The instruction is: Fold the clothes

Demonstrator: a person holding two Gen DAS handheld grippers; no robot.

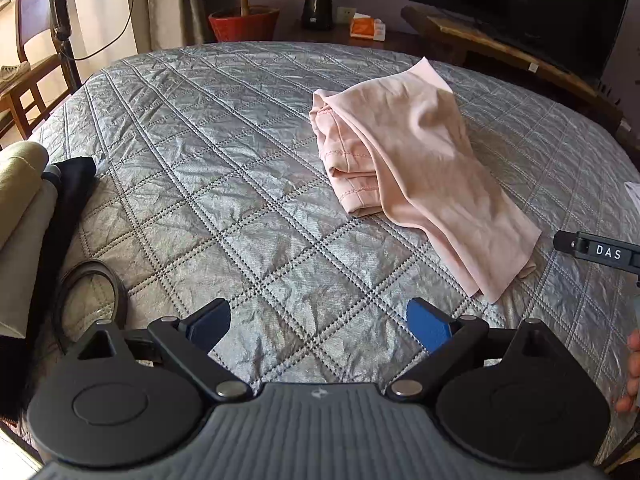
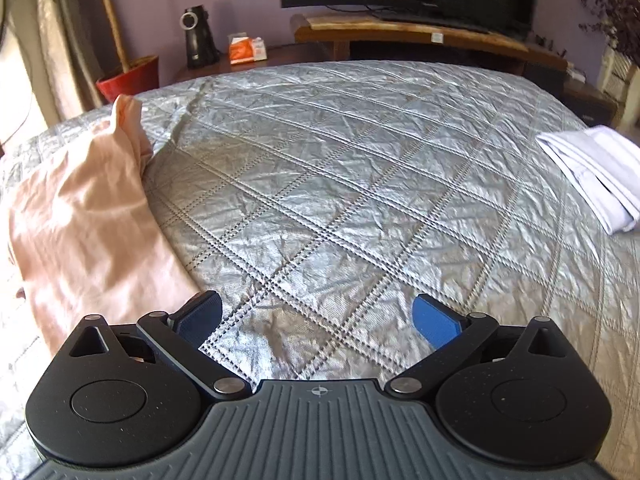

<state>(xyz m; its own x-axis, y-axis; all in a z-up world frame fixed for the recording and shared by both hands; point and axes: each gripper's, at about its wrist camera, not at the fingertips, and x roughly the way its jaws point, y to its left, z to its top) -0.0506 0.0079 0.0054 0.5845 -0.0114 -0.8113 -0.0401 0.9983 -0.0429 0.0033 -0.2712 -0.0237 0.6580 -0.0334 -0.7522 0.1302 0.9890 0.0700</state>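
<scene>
A pale pink garment [image 1: 416,160] lies loosely folded on the grey quilted bed [image 1: 224,184], ahead and to the right of my left gripper [image 1: 318,326]. That gripper is open, with only quilt between its blue pads. In the right wrist view the same pink garment [image 2: 84,216] lies at the left, close beside my right gripper [image 2: 318,322], which is open and holds nothing. A part of the right gripper [image 1: 600,250] shows at the right edge of the left wrist view, just past the garment's near end.
A folded white cloth [image 2: 592,172] lies at the bed's right side. Beige and dark clothes [image 1: 36,220] are piled at the left edge, with a dark belt [image 1: 90,292] beside them. Beyond the bed stand a TV bench [image 2: 420,36], a red plant pot [image 1: 244,24] and a wooden chair [image 1: 28,80].
</scene>
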